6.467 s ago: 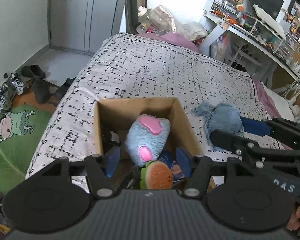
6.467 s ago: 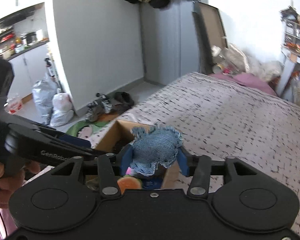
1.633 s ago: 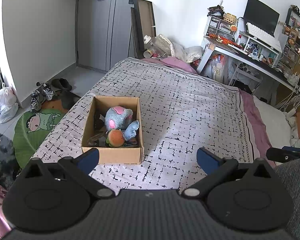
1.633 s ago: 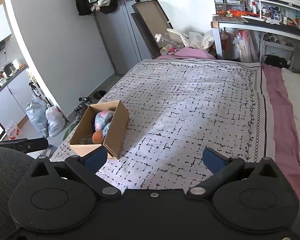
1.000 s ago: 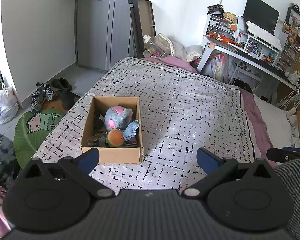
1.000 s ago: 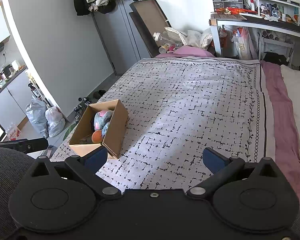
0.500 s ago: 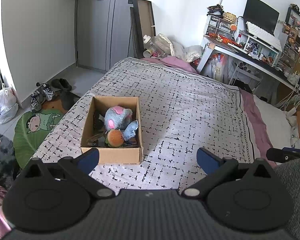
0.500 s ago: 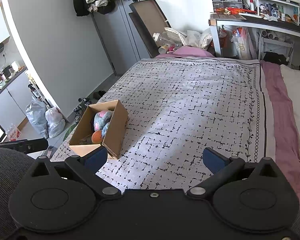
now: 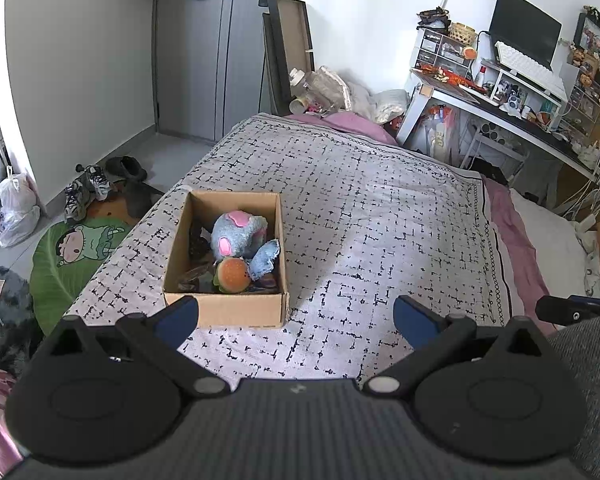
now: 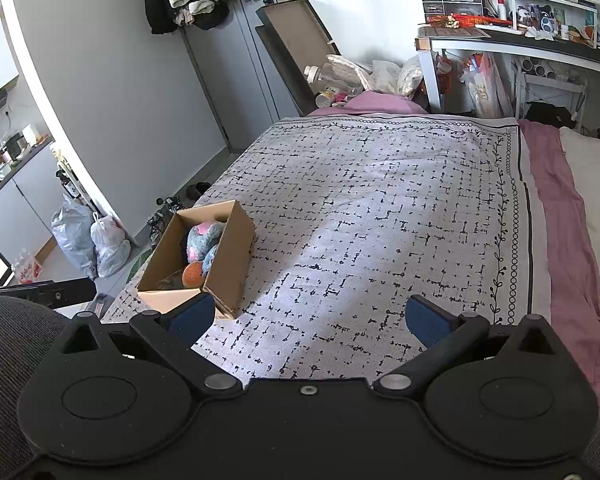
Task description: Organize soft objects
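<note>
Black-and-white patterned blanket [image 9: 380, 216] covers most of the bed, and that's the biggest thing in both views. Over at its left edge sits a cardboard box [image 9: 224, 310], open at the top, with the soft stuff inside: a grey-blue plush [image 9: 238, 232] with pink patches toward the back, a burger plush [image 9: 232, 275] in front of it, and a blue fuzzy toy [image 9: 265, 259] leaning against the box's right wall, touching the other two. Some darker things are in the left half of the box too, but I can't make out what they are.

Both grippers are held back and up high, looking down across the bed, well apart from the box. Left gripper [image 9: 296, 318] has its jaws spread wide with nothing between them; the left blue pad [image 9: 178, 320] just overlaps the box's near corner in the picture, not touching it as far as I can tell. Right gripper [image 10: 308, 320] is the same deal, spread wide and empty, with the box [image 10: 230, 276] off to its left.
</note>
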